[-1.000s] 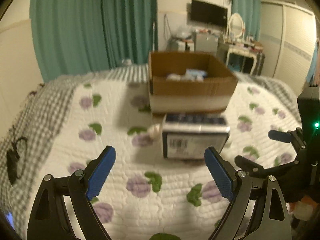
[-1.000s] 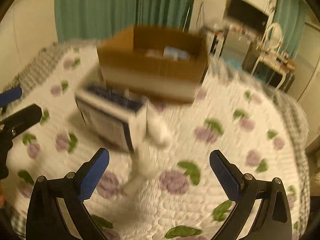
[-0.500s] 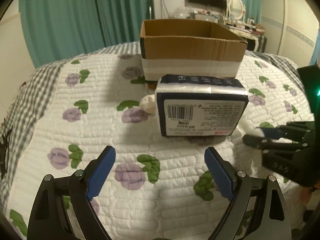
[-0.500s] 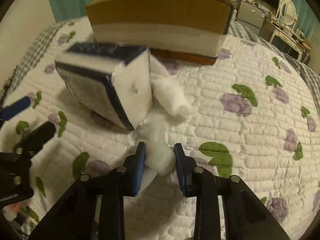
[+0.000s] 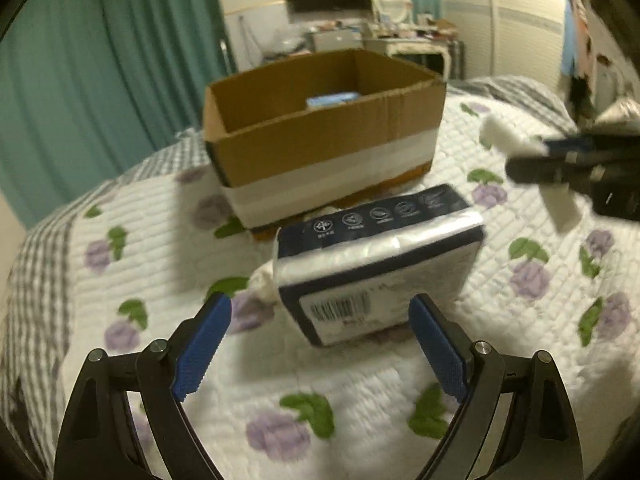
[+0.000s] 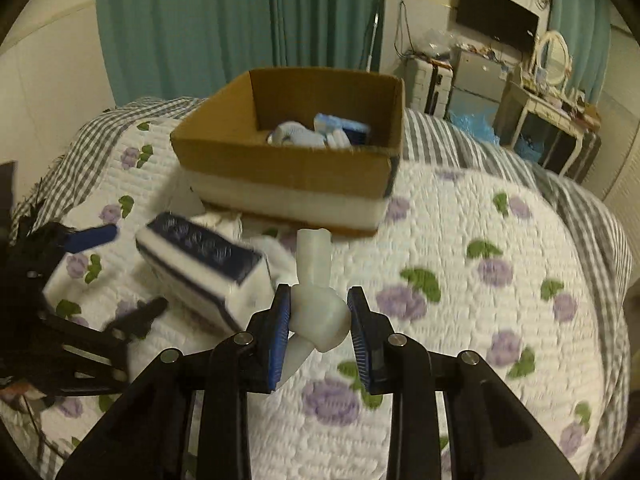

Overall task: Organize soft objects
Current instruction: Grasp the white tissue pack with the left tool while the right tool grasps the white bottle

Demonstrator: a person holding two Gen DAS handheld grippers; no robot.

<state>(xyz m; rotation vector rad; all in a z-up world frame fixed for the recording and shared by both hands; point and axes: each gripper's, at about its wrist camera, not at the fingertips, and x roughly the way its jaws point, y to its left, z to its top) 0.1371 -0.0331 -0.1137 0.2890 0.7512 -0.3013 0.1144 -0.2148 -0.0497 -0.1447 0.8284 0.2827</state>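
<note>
White soft piece: you've got it pinched in the right gripper, lifted off the quilt, its long axis running from low near your fingers up toward the box.
Right gripper: blue pads closed on the bulging middle of the piece, 1 pad on each flank; a thin tail hangs below, a stubby end sticks out ahead.
Cardboard box: dead ahead of that stubby end and a little higher, open top, sitting toward the far edge of the bed; a few pale blue and white items already lie inside.
Key relation: the piece points almost straight at the box's near wall, so I judge you need height first, then forward travel over that rim.
Tissue pack: on the quilt just in front of the box, tilted, barcode end facing your left gripper.
Left gripper: pads wide apart, nothing between them, the pack right ahead of the opening.
Nearer hand: left for the pack, right for the box drop.
Risk: the dangling tail could snag the box rim, I'd guess.
</note>
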